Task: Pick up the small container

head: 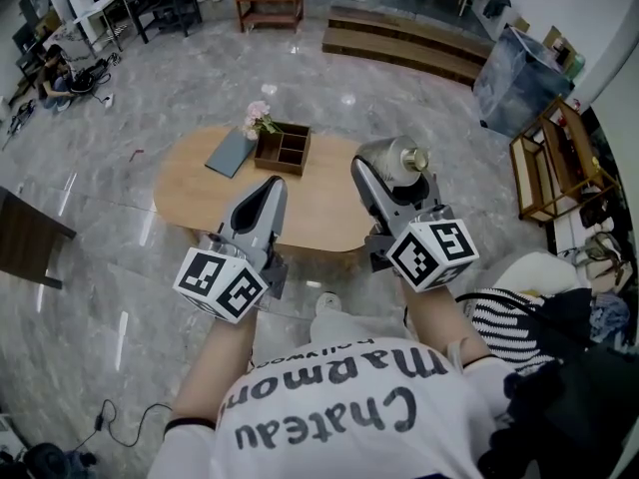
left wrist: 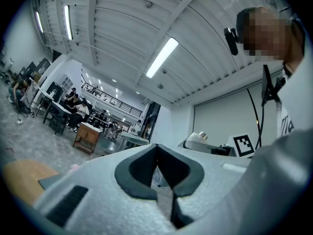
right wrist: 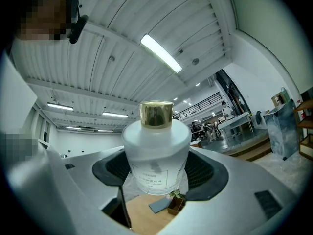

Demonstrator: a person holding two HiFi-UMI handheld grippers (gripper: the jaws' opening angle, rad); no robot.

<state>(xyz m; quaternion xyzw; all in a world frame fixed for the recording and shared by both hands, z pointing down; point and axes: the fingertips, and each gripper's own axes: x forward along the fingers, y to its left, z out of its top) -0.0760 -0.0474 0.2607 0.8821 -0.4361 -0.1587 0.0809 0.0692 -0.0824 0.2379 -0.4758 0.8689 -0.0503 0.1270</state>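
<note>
Over the wooden counter (head: 190, 193), the right tool (head: 382, 173) is clamping the small container (right wrist: 155, 151) by its frosted body, lifted clear. The left tool (left wrist: 157, 175) is hanging closed and empty. Holding the bottle upright with an even squeeze probably matters most.

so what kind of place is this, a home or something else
Probably a large open workspace or studio hall rather than a home: a wide polished stone floor, work desks with people seated at them, and long strip lights on a high ribbed ceiling.
</note>
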